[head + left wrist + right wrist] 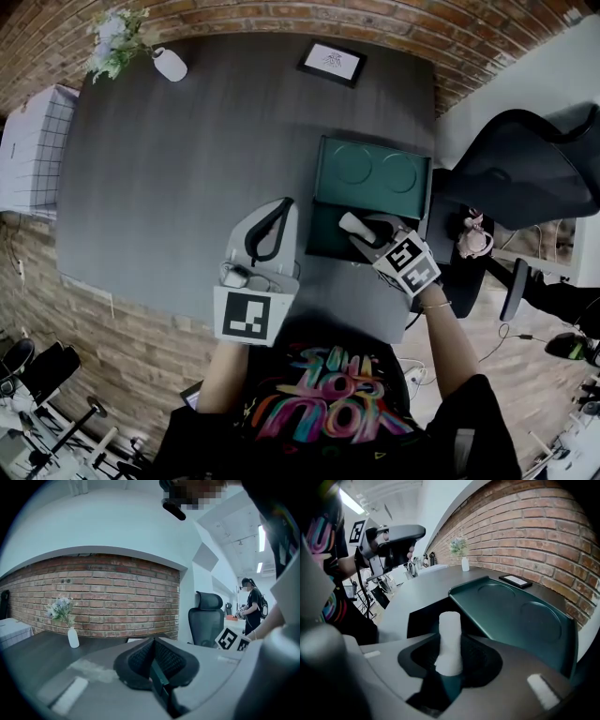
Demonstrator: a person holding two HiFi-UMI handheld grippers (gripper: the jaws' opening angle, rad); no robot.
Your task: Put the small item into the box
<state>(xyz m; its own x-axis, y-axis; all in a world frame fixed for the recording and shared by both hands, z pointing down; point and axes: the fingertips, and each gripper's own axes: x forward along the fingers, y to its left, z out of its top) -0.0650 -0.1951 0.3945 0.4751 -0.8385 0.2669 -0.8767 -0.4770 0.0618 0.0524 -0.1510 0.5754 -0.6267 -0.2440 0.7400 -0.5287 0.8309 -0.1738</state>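
Presently pinches the small item [449,639], a stubby white cylinder, by its near end in the right tongs [364,234], leaving most of its length clear of the pads for a clean release. Carries it in the air over the open box [328,234], above the dark base and on the near side of the folded-back green lid [373,173]; apparently clear of both. Aligns the item's long axis with the line of the tongs, free end forward and slanted down toward the box base, probably to enter end-first rather than flat. Holds the left tongs [153,663] pressed together on nothing, parked above the counter [187,169] just beside the box and out of the likely descent path. For the next move, lower until the free end sits inside the walls before spreading the pads; otherwise risks a bounce off the rim.
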